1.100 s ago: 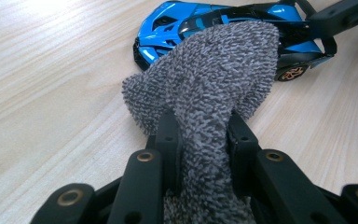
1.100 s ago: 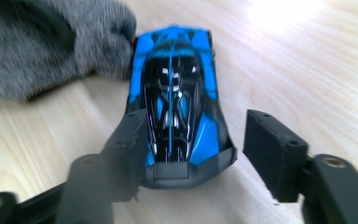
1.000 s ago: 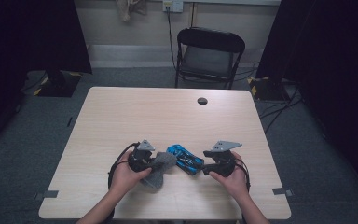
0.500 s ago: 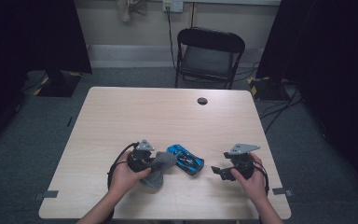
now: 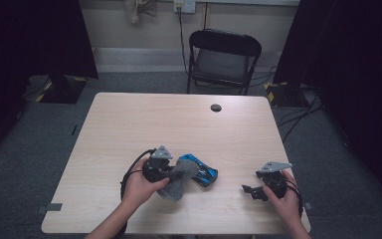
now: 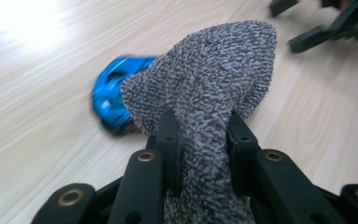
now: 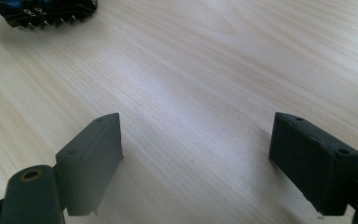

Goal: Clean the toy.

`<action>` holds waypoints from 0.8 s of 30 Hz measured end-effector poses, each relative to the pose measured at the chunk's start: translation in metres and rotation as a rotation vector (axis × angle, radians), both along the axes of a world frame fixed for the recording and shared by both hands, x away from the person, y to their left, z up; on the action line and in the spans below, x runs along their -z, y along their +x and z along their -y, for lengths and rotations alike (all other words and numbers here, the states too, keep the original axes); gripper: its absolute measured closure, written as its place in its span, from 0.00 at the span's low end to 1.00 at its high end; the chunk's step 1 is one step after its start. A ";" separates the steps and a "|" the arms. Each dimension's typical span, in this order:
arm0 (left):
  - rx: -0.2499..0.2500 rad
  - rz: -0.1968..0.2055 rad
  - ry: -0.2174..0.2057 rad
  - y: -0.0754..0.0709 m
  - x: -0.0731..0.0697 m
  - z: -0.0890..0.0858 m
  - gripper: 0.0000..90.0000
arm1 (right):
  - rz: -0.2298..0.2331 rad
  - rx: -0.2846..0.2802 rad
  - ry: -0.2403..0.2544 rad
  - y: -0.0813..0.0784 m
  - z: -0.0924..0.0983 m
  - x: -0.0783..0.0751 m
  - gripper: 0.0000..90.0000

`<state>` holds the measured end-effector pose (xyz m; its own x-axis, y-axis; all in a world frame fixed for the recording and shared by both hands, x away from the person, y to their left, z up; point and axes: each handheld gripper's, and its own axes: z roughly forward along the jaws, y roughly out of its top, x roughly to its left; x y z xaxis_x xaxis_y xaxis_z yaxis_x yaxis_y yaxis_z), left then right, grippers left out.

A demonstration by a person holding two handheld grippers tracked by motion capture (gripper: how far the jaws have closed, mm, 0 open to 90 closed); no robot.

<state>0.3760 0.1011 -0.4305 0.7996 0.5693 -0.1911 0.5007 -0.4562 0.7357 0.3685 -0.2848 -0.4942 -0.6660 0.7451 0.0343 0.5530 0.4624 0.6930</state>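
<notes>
On the pale wooden table (image 5: 129,124), seen from the high view, the left gripper (image 5: 171,172) sits at about seven o'clock from the table's middle, close to the near edge, and its tongs pinch a grey knitted sock (image 5: 179,180). In the left gripper view the two black jaws are pressed into the sock (image 6: 209,93) from both sides, the fabric squeezed narrow between them and bulging out wider above; the sock's free end stands up past the jaws and droops a little forward. Just behind the sock lies a blue toy car (image 6: 114,98), blurred there, resting on the wood; in the high view the car (image 5: 201,172) lies at three o'clock of the left gripper, touching or nearly touching the sock, and whether they really touch cannot be told. The right gripper (image 5: 251,190) is at five o'clock from the table's middle, well apart from the car, held in the person's right hand (image 5: 284,196) near the table's front right corner, with its jaws pointing toward nine o'clock. Its tongs have just been opening and now stand spread wide; in the right gripper view the jaws frame bare wood with nothing between them, and the dark underside of the car (image 7: 46,11) shows at eleven o'clock. The person's left hand (image 5: 142,186) wraps the left gripper's body. A small dark round grommet (image 5: 216,107) sits in the tabletop at one o'clock, and a black folding chair (image 5: 224,59) stands beyond the far edge
</notes>
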 end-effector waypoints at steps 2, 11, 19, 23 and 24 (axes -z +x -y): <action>0.018 0.001 -0.007 -0.001 -0.004 0.010 0.80 | 0.000 0.008 0.010 0.000 0.002 0.000 0.18; 0.101 -0.018 -0.026 -0.008 -0.004 0.064 0.80 | 0.066 0.012 0.011 -0.004 0.009 0.007 0.17; 0.160 -0.026 -0.022 -0.008 -0.002 0.108 0.80 | 0.066 0.011 0.011 -0.004 0.009 0.007 0.17; 0.181 -0.030 -0.006 -0.008 0.003 0.126 0.80 | 0.064 0.010 0.011 -0.004 0.010 0.007 0.17; 0.183 -0.031 -0.004 -0.008 0.005 0.129 0.80 | 0.064 0.012 0.012 -0.003 0.011 0.007 0.17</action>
